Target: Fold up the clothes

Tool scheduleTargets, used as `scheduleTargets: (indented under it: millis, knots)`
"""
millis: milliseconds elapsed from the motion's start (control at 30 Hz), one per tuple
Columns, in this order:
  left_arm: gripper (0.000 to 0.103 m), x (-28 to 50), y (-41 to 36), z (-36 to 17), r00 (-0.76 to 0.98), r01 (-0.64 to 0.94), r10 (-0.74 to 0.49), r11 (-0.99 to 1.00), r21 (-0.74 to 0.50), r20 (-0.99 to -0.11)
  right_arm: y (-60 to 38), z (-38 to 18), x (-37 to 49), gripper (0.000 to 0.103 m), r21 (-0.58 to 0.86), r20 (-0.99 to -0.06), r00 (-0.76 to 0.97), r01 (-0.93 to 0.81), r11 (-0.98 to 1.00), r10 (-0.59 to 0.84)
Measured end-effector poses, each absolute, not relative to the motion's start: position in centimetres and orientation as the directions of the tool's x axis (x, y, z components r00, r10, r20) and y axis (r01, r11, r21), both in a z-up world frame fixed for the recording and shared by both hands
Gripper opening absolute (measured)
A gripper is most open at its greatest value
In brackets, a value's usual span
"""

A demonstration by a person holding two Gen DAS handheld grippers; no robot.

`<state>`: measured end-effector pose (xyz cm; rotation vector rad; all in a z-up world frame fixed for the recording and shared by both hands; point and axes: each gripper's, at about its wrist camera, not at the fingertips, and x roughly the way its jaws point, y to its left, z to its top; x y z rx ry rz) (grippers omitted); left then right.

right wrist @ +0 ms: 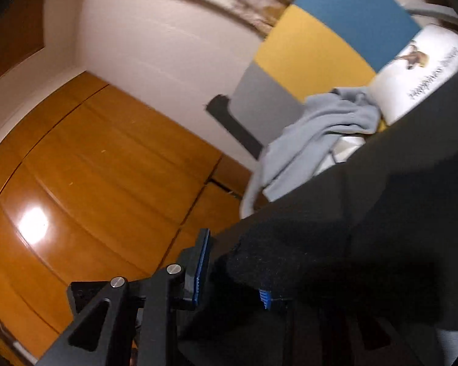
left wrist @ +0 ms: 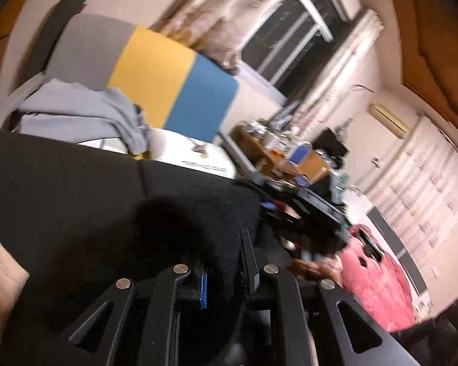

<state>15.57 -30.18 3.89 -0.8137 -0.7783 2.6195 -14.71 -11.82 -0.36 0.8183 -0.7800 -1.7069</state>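
A black garment (left wrist: 76,189) hangs stretched in the air, filling the lower left of the left wrist view. My left gripper (left wrist: 226,274) is shut on a thick fuzzy edge of it, and the cloth bulges up between the fingers. In the right wrist view the same black garment (right wrist: 366,213) runs up to the right. My right gripper (right wrist: 232,283) is shut on a bunched fold, with blue pads (right wrist: 200,268) showing on either side of the cloth. Both views are blurred by motion.
Behind the garment lie a pale grey-blue garment (left wrist: 85,113) and a white printed pillow (left wrist: 195,152) before a grey, yellow and blue panel (left wrist: 155,70). A cluttered desk (left wrist: 293,158), a dark window (left wrist: 299,27) and something pink and padded (left wrist: 378,277) are right. Orange wooden doors (right wrist: 91,167) stand left.
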Motion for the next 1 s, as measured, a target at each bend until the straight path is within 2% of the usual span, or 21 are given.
scheduleTargets:
  millis: [133,200,233,267,300,333,400,500,567,700,833,1000]
  knots:
    - [0.019,13.8,-24.6,0.1,-0.62,-0.238,0.653,-0.685,-0.688,-0.435,-8.8,-1.1,-13.4,0.03,0.801,-0.175,-0.273,0.519,-0.299,-0.946]
    - [0.022,12.7,-22.1,-2.4,-0.517,-0.263,0.723,-0.644,-0.718,-0.459,-6.2,-2.5,-13.2,0.034,0.826,-0.195,-0.24,0.483,-0.292,-0.951]
    - [0.023,12.6,-21.6,-3.1,-0.491,-0.266,0.738,-0.633,-0.727,-0.462,-5.2,-3.5,-12.8,0.055,0.844,-0.21,-0.18,0.463,-0.271,-0.961]
    - [0.025,12.5,-21.6,-3.7,-0.481,-0.272,0.748,-0.623,-0.733,-0.457,-4.1,-4.7,-12.1,0.086,0.839,-0.272,-0.154,0.445,-0.313,-0.95]
    - [0.028,12.4,-22.0,-4.1,-0.484,-0.267,0.751,-0.616,-0.741,-0.45,-3.1,-6.0,-11.4,0.098,0.831,-0.333,-0.127,0.428,-0.355,-0.934]
    - [0.031,12.4,-22.5,-4.4,-0.488,-0.258,0.752,-0.609,-0.75,-0.442,-2.1,-7.2,-10.7,0.103,0.822,-0.389,-0.103,0.41,-0.396,-0.915]
    - [0.038,12.4,-24.8,-4.6,-0.538,-0.222,0.74,-0.586,-0.78,-0.403,0.2,-9.7,-10.1,0.103,0.805,-0.472,-0.096,0.36,-0.472,-0.876]
    - [0.046,12.4,-28.8,-5.0,-0.646,-0.123,0.647,-0.613,-0.781,-0.406,4.3,-12.4,-10.0,0.103,0.774,-0.554,-0.15,0.268,-0.573,-0.819]
    - [0.047,12.4,-31.1,-6.1,-0.699,-0.017,0.542,-0.666,-0.746,-0.468,6.6,-12.6,-10.7,0.103,0.746,-0.583,-0.235,0.224,-0.627,-0.778]
    - [0.048,11.0,-33.7,-10.2,-0.735,0.164,0.443,-0.617,-0.77,-0.512,8.7,-10.7,-13.8,0.103,0.676,-0.599,-0.418,0.192,-0.711,-0.682]
    - [0.048,10.1,-34.3,-12.9,-0.748,0.236,0.407,-0.575,-0.783,-0.525,5.0,-9.2,-18.9,0.103,0.51,-0.663,-0.486,0.263,-0.819,-0.569]
    - [0.048,11.2,-33.7,-12.6,-0.719,0.2,0.428,-0.627,-0.753,-0.547,-4.2,-11.4,-25.6,0.103,0.237,-0.806,-0.444,0.362,-0.901,-0.39]
